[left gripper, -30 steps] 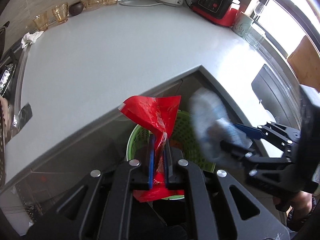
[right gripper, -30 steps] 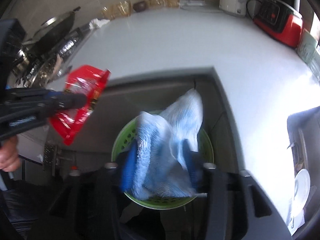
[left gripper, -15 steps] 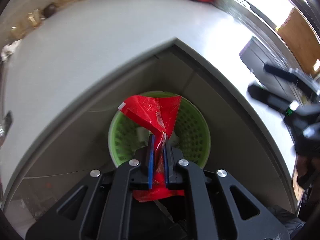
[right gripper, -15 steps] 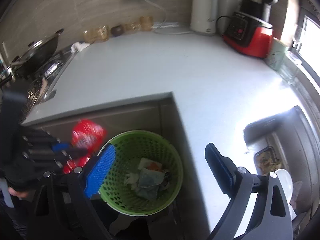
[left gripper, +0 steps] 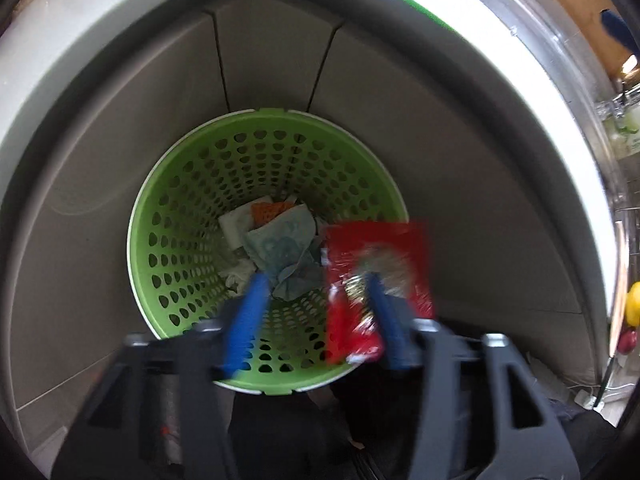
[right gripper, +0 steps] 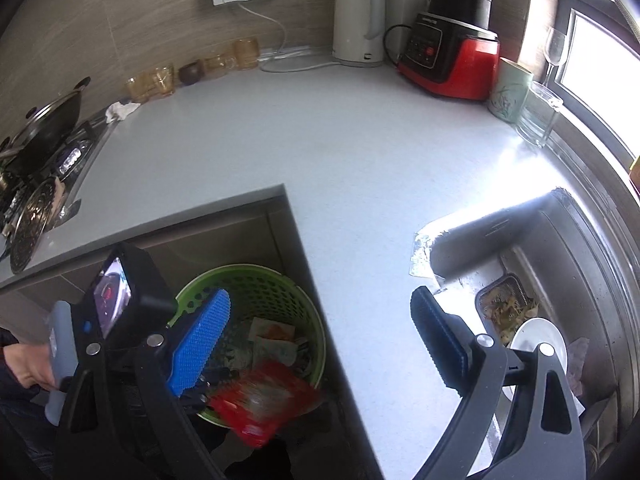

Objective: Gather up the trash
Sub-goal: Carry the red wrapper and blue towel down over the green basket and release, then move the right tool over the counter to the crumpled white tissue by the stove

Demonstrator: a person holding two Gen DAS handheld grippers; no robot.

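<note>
**Red wrapper over green bin: released, drop line not yet centred**

Item: red wrapper [left gripper: 376, 288], blurred, seen at the near right rim of the green bin [left gripper: 192, 184], partly over the opening, partly past the rim. Long axis roughly along the fingers.

Left gripper [left gripper: 312, 308]: pointed steeply down into the bin; jaws have just been opening, wrapper loose against the right finger, no longer pinched.

Right gripper [right gripper: 320, 332]: spread wide, nothing held, over the counter [right gripper: 320, 140] edge, farther from the wrapper.

Judgement: a rim-side fall is possible.
</note>
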